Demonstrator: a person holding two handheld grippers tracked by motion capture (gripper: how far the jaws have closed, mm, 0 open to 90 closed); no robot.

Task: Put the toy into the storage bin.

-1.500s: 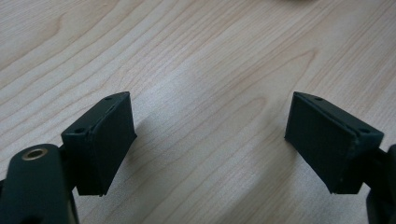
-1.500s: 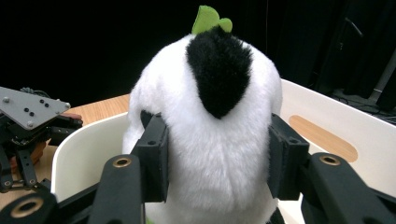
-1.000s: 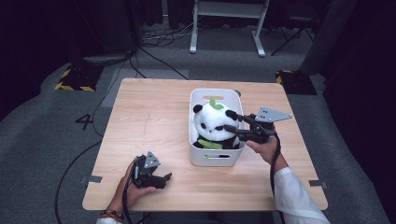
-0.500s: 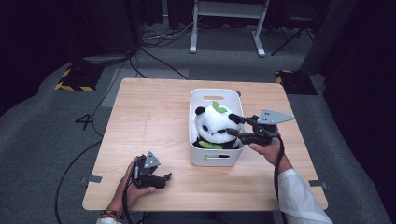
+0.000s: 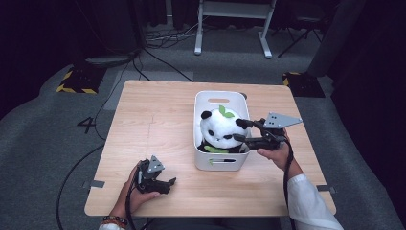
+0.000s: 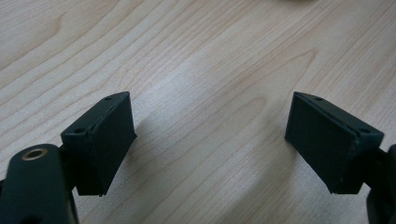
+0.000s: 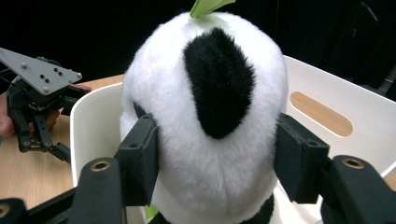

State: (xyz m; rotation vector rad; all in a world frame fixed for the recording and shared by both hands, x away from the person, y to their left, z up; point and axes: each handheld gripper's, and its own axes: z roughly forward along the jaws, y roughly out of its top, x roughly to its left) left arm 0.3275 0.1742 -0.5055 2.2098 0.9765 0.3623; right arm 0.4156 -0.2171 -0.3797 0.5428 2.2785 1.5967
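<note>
On the wooden tabletop [image 5: 158, 120] stood a white plastic bin [image 5: 220, 160] with a handle slot in its near wall, and inside it sat a plush panda [image 5: 218, 132] with black ears and a green leaf on top of its head. In the high view the toy was upright in the bin, with its head rising above the rim. The right gripper [image 5: 242, 132] reached over the right wall of the bin, and its two black jaws were pressed on the two sides of the panda's head; in the right gripper view the white fur bulged between the pads [image 7: 140, 158], with one black ear just above them, so the gripper was clenched on the toy. The right hand [image 5: 273, 153], with a white sleeve behind it, held this gripper just beside the bin, and a grey three-cornered plate sat on top of it. The left gripper [image 5: 165, 184] lay low on the tabletop near the front edge, well apart from the bin, held by the left hand [image 5: 131, 189]. In the left gripper view its jaws stood wide apart over bare wood, with nothing between them.
</note>
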